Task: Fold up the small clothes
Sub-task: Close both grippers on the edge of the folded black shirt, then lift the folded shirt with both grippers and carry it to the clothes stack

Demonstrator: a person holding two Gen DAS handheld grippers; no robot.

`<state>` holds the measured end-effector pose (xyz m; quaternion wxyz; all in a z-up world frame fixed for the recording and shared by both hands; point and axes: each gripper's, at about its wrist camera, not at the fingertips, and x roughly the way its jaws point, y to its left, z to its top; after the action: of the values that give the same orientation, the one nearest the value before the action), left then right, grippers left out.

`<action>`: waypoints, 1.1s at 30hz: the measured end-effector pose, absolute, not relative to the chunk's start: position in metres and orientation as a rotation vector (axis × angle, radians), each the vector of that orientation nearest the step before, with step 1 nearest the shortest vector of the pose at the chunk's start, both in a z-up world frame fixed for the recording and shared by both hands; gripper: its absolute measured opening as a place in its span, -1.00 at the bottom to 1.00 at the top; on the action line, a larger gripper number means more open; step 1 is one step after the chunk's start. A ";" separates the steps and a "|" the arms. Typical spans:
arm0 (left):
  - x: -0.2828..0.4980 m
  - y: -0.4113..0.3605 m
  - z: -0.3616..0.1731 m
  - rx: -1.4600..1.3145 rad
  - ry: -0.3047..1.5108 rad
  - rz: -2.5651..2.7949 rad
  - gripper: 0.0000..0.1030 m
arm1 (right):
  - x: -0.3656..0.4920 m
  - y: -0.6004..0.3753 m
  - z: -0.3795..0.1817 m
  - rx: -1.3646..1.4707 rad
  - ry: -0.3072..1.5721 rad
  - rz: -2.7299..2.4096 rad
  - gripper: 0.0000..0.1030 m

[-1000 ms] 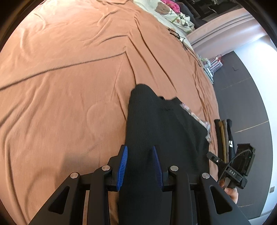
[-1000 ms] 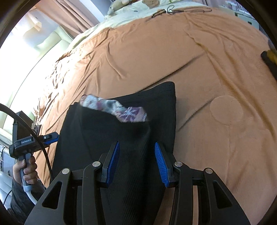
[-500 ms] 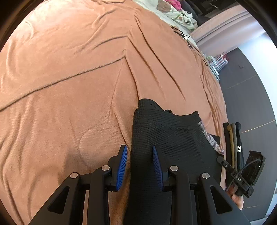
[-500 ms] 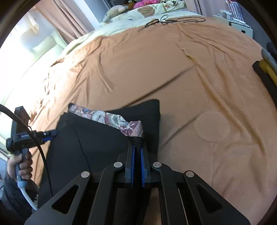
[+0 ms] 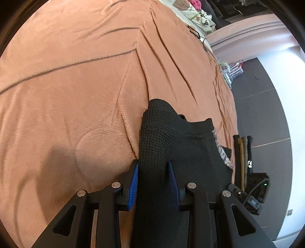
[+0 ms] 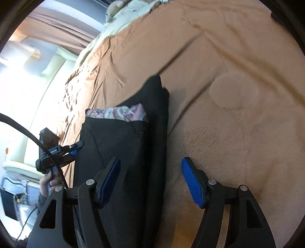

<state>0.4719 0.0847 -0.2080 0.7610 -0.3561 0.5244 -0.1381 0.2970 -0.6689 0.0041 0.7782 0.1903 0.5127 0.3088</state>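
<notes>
A black waffle-knit garment (image 5: 171, 141) with a patterned lining strip (image 5: 219, 146) lies folded on the orange bedspread (image 5: 76, 76). My left gripper (image 5: 153, 169) is partly closed around a raised fold of the black garment. In the right wrist view the same garment (image 6: 129, 152) lies folded, its flowered lining (image 6: 118, 112) showing at the far edge. My right gripper (image 6: 152, 169) is wide open above the garment's right edge, holding nothing. The left gripper and the hand on it (image 6: 55, 152) show at the left of that view.
Several dark folded items (image 5: 244, 148) lie at the bed's right edge. Pillows and soft toys (image 5: 192, 9) lie at the head of the bed. A round patch (image 6: 234, 91) is pressed in the bedspread. The floor is dark beyond the bed.
My right gripper was shut on the garment's corner half a second ago and has opened and let it go. The left gripper still holds its fold and has brought it closer.
</notes>
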 end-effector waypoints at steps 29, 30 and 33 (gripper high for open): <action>0.434 0.059 -0.072 -0.671 0.865 -0.496 -0.90 | 0.241 -0.653 0.084 0.238 0.864 0.734 -0.84; 0.431 0.055 -0.063 -0.662 0.851 -0.507 -0.90 | 0.233 -0.657 0.090 0.232 0.844 0.733 -0.84; 0.420 0.042 -0.036 -0.632 0.812 -0.531 -0.90 | 0.208 -0.667 0.110 0.200 0.774 0.730 -0.84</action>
<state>0.4204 0.0421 -0.0363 0.8371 -0.2989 0.3835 -0.2508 0.2075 -0.6666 0.1101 0.8570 0.0953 0.3685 0.3474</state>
